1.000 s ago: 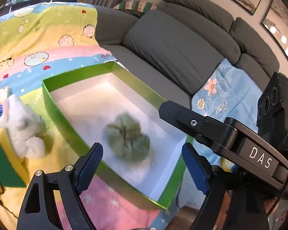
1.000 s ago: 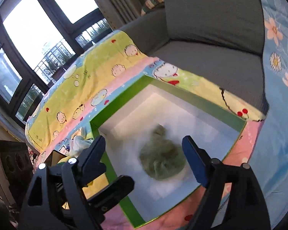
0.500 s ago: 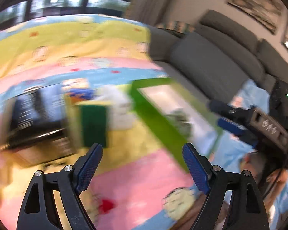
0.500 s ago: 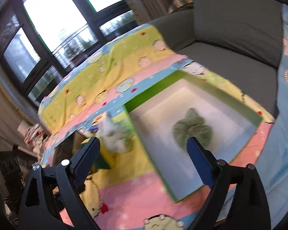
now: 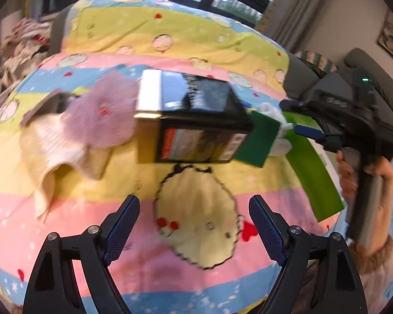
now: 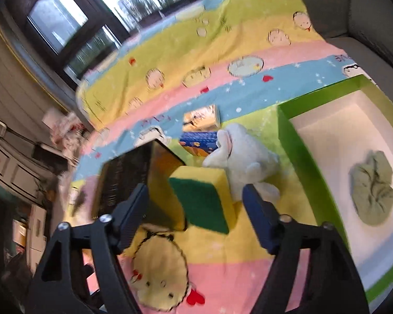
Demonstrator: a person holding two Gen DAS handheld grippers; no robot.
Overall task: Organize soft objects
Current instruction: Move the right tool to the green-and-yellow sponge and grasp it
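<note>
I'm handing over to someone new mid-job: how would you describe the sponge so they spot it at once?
Start at the green box with the white inside, on the cartoon blanket. Just left of it lies a white plush toy, and the sponge sits against that toy, beside a black box. It is the only flat block: yellow foam with a dark green scrub face.

Motion blur smears the black box's [image 5: 196,120] label print beyond reading. The green box [image 6: 327,157] runs off the right wrist view's edge. The sponge [image 5: 259,141] hides most of the white plush toy [image 5: 275,125].
</note>
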